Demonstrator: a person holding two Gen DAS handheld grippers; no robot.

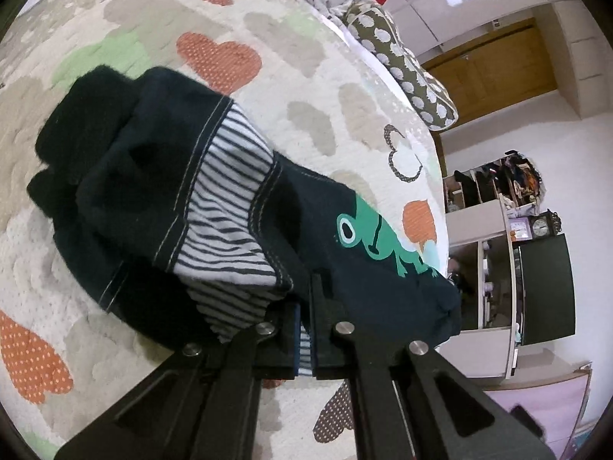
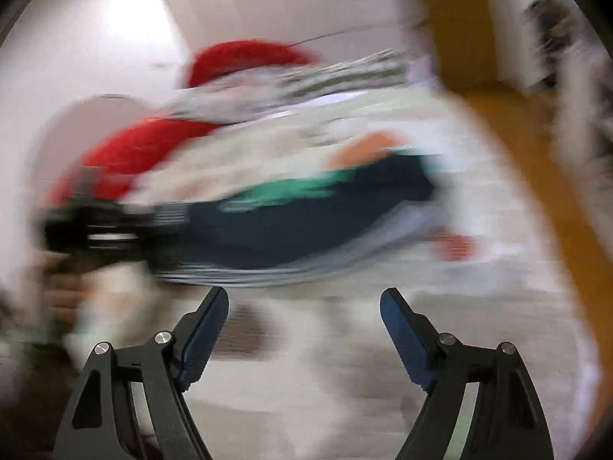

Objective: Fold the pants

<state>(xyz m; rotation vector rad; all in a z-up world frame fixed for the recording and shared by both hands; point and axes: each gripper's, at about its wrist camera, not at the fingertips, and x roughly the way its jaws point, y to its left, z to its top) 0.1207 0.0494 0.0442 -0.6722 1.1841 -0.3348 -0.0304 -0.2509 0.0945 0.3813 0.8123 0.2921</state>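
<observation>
Pinching the striped waistband, the left gripper point(image 1: 304, 329) held the dark pants point(image 1: 161, 191), which lay bunched on the patterned bed cover point(image 1: 299, 76). The right gripper point(image 2: 304, 303) was spread and empty. Folding seemed barely begun; next, the right should grab the far edge.

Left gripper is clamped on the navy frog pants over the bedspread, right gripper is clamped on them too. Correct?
Not quite. The right gripper is open and holds nothing: the right wrist view shows its fingers spread wide, with the pants blurred ahead of them. The rest stands: in the left wrist view the left gripper is shut on the navy frog pants over the bedspread.
</observation>
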